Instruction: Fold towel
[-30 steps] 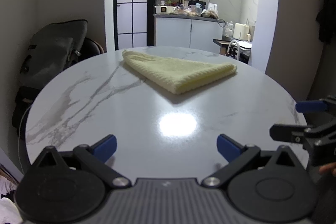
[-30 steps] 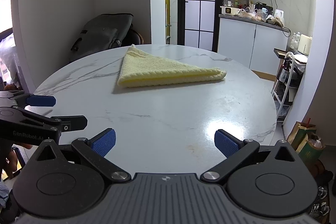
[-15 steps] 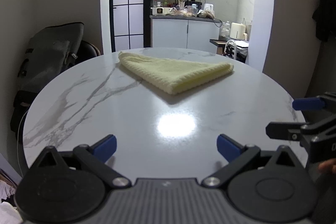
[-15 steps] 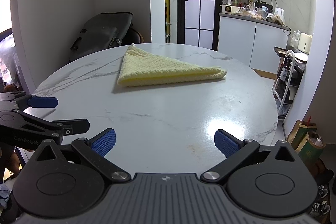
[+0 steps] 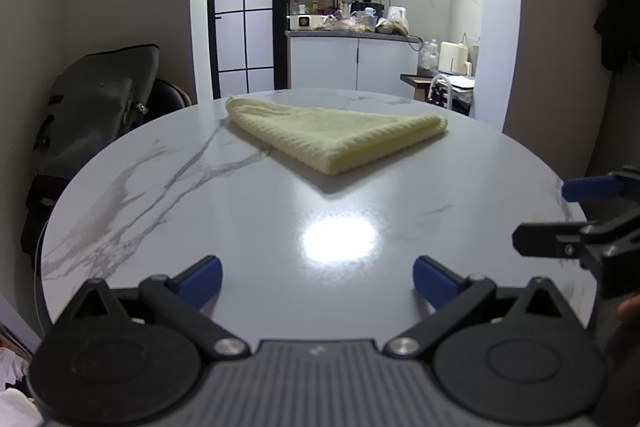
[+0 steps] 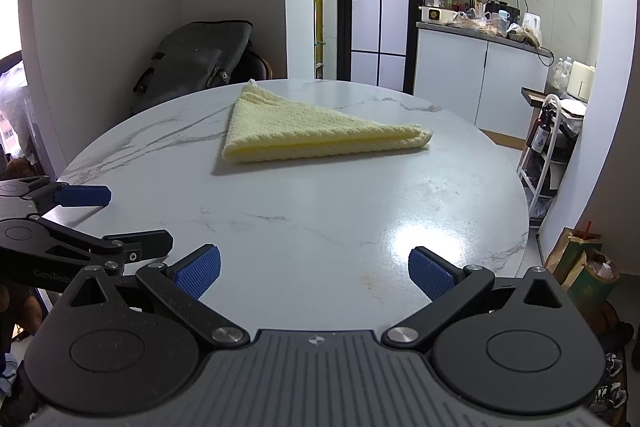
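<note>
Barely anything has shifted since a second ago: both views creep a touch nearer the table [image 5: 120,187]. Left gripper [image 5: 318,277] gapes empty at lower centre, right gripper [image 6: 314,273] likewise, well short of the yellow towel [image 6: 304,133], folded into a layered triangle upper centre; folding looks finished, bare marble all round

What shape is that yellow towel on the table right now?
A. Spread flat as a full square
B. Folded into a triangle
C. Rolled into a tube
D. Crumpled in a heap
B: the towel lies on the table as a flat triangle with layered edges along one side.
</note>
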Action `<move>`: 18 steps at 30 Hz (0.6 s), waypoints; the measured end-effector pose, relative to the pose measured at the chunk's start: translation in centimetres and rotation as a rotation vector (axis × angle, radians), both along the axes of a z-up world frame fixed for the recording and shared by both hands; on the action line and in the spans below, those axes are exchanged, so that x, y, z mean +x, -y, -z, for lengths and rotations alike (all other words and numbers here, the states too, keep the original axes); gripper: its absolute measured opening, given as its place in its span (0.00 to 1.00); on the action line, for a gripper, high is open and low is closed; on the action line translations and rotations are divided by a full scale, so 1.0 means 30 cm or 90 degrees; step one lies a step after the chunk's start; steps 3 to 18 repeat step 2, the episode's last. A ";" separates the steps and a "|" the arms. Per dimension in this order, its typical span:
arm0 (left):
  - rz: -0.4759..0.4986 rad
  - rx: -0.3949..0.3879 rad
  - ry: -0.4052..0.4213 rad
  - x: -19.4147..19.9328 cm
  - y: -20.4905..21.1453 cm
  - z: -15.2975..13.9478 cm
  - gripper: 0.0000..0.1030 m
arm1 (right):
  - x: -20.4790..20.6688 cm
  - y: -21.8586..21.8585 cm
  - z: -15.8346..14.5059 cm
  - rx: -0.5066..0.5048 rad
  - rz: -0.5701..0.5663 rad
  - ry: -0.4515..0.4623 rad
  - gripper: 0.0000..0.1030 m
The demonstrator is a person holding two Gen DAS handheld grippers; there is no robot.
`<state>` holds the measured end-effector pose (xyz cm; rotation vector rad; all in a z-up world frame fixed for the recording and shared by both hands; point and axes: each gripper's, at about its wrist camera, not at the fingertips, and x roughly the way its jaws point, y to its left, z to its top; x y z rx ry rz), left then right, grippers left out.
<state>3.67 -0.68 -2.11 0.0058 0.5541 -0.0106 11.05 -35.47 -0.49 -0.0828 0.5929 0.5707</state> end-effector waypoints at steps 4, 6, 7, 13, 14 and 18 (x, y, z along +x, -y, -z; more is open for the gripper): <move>-0.002 -0.002 0.004 -0.003 -0.001 0.000 1.00 | 0.000 0.000 0.000 0.001 0.001 -0.001 1.00; -0.002 -0.002 0.004 -0.003 -0.001 0.000 1.00 | 0.000 0.000 0.000 0.001 0.001 -0.001 1.00; -0.002 -0.002 0.004 -0.003 -0.001 0.000 1.00 | 0.000 0.000 0.000 0.001 0.001 -0.001 1.00; -0.002 -0.002 0.004 -0.003 -0.001 0.000 1.00 | 0.000 0.000 0.000 0.001 0.001 -0.001 1.00; -0.002 -0.002 0.004 -0.003 -0.001 0.000 1.00 | 0.000 0.000 0.000 0.001 0.001 -0.001 1.00; -0.002 -0.002 0.004 -0.003 -0.001 0.000 1.00 | 0.000 0.000 0.000 0.001 0.001 -0.001 1.00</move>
